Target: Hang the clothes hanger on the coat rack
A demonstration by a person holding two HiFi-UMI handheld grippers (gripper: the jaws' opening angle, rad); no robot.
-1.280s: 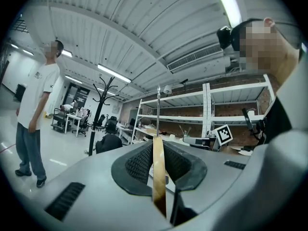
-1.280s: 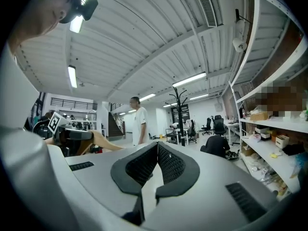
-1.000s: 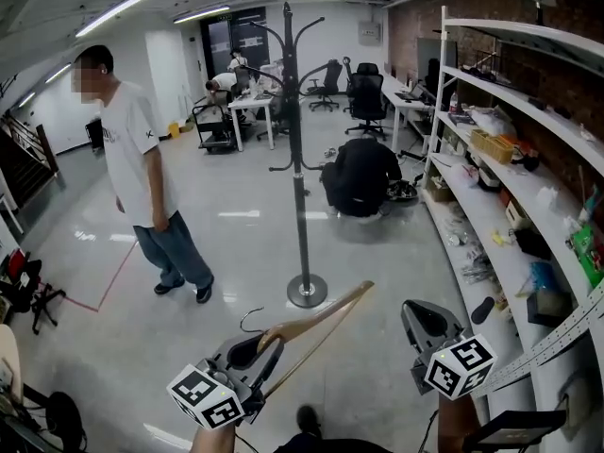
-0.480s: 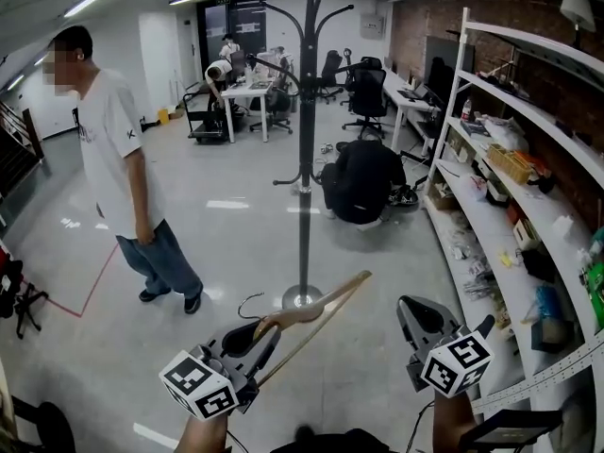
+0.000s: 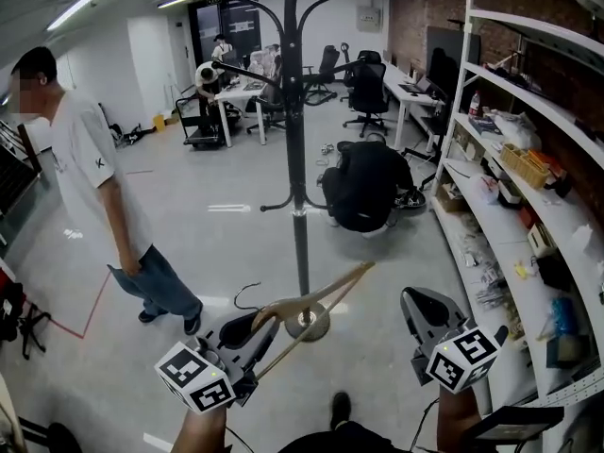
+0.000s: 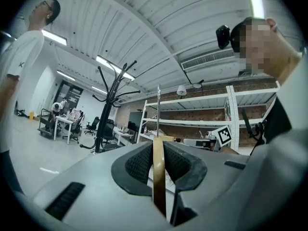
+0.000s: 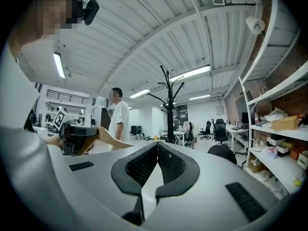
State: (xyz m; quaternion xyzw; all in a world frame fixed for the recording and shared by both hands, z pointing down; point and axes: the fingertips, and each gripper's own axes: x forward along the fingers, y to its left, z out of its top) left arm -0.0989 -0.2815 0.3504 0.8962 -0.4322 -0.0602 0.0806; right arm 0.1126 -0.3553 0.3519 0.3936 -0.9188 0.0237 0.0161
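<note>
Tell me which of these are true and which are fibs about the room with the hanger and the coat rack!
1. The left tongs are clamped on the wooden hanger. True.
2. The hanger already hangs on the coat rack. False: it is in the left tongs, held out in front of the rack and not on any hook.
3. The right tongs are holding a shirt. False: they are shut with nothing between them.
4. A person in a white T-shirt stands to the left of the coat rack. True.
5. The shelves on the right are bare. False: boxes and other small things lie on them.
</note>
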